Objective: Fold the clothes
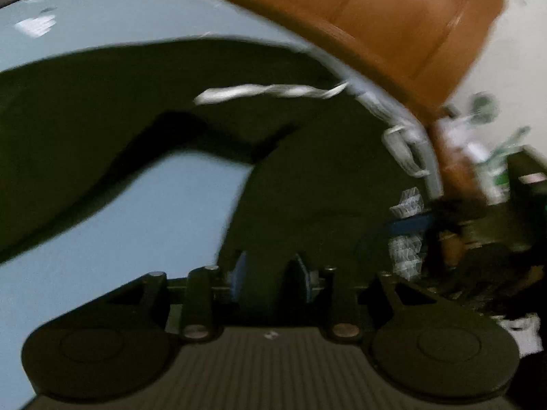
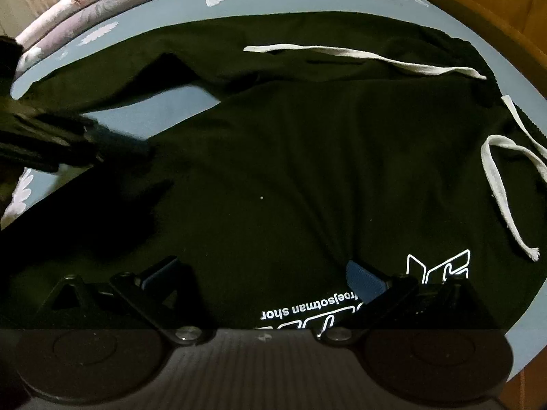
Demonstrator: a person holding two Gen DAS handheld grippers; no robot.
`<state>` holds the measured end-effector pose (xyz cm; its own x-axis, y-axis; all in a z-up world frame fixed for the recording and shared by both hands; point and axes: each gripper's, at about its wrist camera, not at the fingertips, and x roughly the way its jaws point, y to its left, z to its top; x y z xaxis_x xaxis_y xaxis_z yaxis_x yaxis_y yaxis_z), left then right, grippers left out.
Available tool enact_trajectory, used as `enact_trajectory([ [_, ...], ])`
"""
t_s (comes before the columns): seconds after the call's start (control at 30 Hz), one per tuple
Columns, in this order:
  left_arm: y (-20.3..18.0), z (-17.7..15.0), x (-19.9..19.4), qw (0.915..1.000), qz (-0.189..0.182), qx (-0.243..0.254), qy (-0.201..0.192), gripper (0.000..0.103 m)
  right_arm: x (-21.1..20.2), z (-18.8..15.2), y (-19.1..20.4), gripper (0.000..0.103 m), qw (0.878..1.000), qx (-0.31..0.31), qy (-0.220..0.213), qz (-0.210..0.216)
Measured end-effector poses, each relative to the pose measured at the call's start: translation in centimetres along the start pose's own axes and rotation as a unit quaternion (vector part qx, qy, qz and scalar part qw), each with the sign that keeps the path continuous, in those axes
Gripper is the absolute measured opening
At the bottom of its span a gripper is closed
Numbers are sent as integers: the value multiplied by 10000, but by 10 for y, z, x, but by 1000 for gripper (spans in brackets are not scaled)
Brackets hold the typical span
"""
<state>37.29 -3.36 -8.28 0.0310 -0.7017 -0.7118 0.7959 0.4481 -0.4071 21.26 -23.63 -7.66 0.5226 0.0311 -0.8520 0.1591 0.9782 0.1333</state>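
A: Where are the shorts lying?

B: They are lying spread on the blue sheet of the bed, waistband toward the wooden headboard, with the white drawstring trailing loose across the top and down the right side. The white print is facing up near the right gripper.

A: Is any fold showing?

B: Not a finished one, as far as I can judge. The two legs are still splaying apart, with a wedge of sheet showing between them. So the task is looking early: the halves need bringing together, then folding down.

A: What are the grippers doing?

B: The right one is hovering low over the printed leg, jaws wide apart with nothing between them. The left gripper is sitting over the other side of the fabric; its view is blurred, and dark cloth is filling the gap between its blue pads. The jaws are standing partly apart, but whether they are pinching the cloth I cannot tell.

A: Anything else nearby?

B: Flowered bedding is lying stacked beyond the shorts, well apart.
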Motion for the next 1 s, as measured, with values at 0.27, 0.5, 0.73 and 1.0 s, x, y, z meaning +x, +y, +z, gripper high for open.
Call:
enact_trajectory([
  [0.27,-9,0,8,9988,465,-104,63,33,-48,-5,-20,103,9960,281,-843,56],
  [0.5,-15,-6,8,9970,722,-259,-80,33,-38,26,-93,103,9884,719,-1320,-234],
  [0.73,-33,-11,-5,9897,1413,-189,-117,32,-18,1,-147,103,9926,526,-961,-530],
  [1.0,-87,-56,-63,9735,2235,-259,-412,40,-26,4,-85,103,9828,-1488,-1090,18],
])
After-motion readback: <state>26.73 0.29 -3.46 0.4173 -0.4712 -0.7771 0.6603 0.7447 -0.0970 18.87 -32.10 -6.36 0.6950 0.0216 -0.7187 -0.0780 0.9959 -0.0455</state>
